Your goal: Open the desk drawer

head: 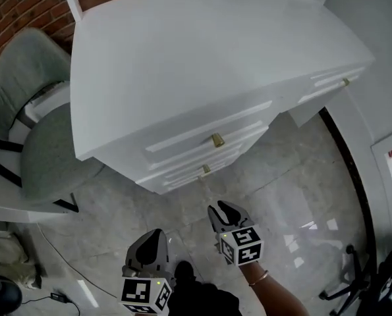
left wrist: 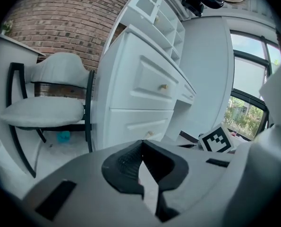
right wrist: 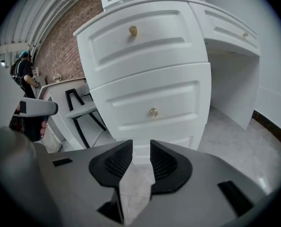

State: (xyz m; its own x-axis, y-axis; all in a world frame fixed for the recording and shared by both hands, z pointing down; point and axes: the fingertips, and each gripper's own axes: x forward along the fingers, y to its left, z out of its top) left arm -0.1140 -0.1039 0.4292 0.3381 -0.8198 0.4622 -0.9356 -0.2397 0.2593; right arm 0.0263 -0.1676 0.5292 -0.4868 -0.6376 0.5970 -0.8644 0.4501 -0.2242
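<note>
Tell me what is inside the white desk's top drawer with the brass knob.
The white top drawer is shut: only its panelled front and round brass knob show. Whatever lies inside is covered and cannot be seen.

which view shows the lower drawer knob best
The right gripper view: the lower drawer knob faces the camera front-on and unobstructed. The head view shows the knob small, from steeply above; the left gripper view shows it tiny, at an angle.

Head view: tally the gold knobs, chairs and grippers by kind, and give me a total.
knobs: 3
chair: 1
grippers: 2, left gripper and right gripper
total: 6
</note>
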